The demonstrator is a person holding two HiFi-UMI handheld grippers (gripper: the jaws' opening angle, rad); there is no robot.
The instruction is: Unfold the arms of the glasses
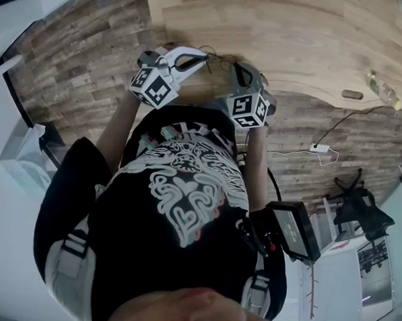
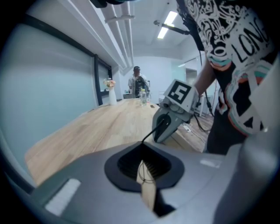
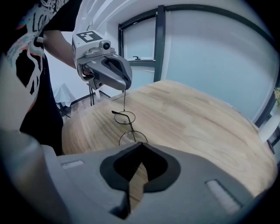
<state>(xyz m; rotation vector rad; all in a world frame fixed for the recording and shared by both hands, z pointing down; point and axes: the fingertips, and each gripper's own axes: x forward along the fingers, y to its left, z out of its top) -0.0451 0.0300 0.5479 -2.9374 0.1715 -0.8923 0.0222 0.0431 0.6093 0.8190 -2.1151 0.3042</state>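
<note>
Grey jaws of your right hand-held gripper pressed together, pinching near rim of glasses. Round wire glasses stretch between both grippers, by near edge of wood table. Farther out, your left hand-held gripper pinches one thin arm, standing straight up.
</note>
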